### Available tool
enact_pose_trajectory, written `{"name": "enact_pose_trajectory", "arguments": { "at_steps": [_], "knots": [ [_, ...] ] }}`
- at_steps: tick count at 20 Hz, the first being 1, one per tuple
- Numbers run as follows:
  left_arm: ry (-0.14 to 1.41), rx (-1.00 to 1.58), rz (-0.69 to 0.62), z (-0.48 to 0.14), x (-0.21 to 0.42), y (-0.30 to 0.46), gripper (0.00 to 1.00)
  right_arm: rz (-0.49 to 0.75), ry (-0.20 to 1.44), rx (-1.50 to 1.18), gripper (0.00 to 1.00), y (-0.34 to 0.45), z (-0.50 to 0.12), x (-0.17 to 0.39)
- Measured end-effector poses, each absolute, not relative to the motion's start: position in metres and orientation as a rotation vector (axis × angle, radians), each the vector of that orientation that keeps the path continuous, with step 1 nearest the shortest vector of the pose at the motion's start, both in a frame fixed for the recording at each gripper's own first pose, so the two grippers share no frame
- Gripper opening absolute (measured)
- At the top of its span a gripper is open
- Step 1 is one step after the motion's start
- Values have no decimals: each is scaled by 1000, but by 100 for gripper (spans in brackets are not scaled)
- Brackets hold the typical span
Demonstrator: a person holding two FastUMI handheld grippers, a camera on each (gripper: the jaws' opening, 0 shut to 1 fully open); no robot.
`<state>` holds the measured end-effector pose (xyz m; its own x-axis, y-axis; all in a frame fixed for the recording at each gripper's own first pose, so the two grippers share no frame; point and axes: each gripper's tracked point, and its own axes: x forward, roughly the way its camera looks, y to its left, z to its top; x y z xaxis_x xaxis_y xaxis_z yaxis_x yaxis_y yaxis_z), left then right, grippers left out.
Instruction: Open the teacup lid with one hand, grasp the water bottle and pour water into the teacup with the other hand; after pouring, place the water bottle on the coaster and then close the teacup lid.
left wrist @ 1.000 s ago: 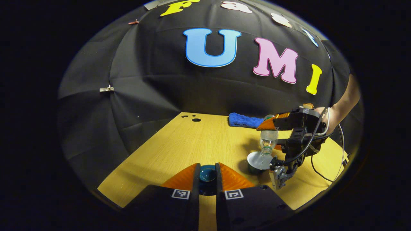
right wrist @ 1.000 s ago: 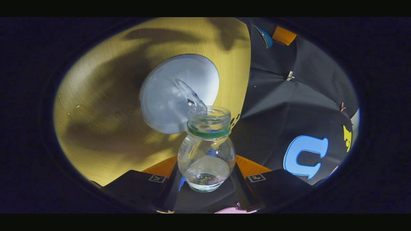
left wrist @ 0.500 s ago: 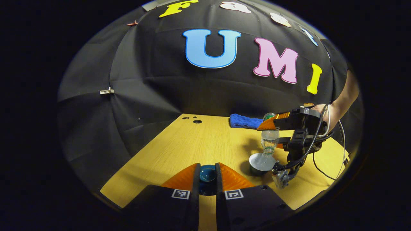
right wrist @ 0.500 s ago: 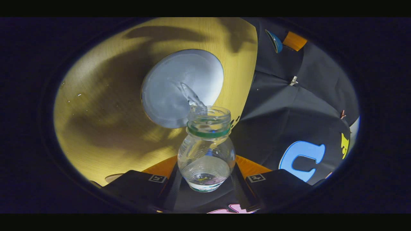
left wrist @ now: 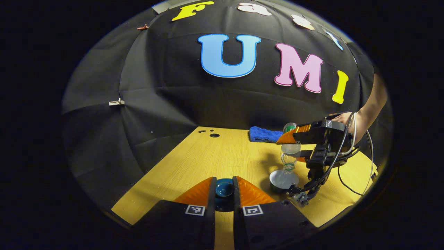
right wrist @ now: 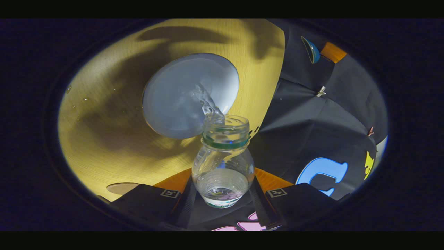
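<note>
Mid-pour: our right hand-held gripper (right wrist: 222, 194) clamps the tipped water bottle (right wrist: 223, 163) over the teacup (right wrist: 187, 97) just ahead, our left hand-held gripper (left wrist: 224, 191) closed on the lid (left wrist: 224, 188); next we right the bottle and set it on the coaster (right wrist: 121, 188).

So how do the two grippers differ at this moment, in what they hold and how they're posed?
The left gripper is shut on the dark blue teacup lid; the right gripper is shut on the clear water bottle. The left one points level, away from the teacup; the right one tips down over it, pouring. Both are clamped on their loads.
</note>
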<state>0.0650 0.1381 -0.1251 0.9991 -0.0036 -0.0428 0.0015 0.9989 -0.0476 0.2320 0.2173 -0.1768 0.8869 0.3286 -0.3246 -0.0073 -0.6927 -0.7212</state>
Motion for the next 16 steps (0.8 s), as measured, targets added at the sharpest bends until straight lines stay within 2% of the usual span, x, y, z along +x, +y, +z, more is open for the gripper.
{"name": "enact_pose_trajectory", "arguments": {
  "at_steps": [1,2,4,5,6,11,12,13,15,16],
  "knots": [
    [46,-47,0,-126,63,139,22,561,-227,-2288,79,218,-176,232],
    [52,-47,4,-128,63,140,25,564,-229,-2295,79,218,-176,233],
    [56,-58,12,-129,61,141,25,569,-231,-2313,76,218,-176,232],
    [56,-64,17,-128,60,141,22,569,-234,-2322,76,219,-175,231],
    [55,-67,21,-130,59,142,25,571,-238,-2329,76,219,-175,231],
    [53,-65,28,-130,50,144,25,563,-233,-2364,75,217,-172,228],
    [51,-64,31,-130,49,144,29,560,-221,-2371,75,216,-172,227],
    [50,-64,32,-128,47,144,22,552,-202,-2376,76,215,-172,227],
    [60,-61,38,-129,45,144,28,541,-180,-2382,75,214,-168,229],
    [50,-64,38,-124,43,144,25,541,-181,-2386,75,213,-166,230]
  ]
}}
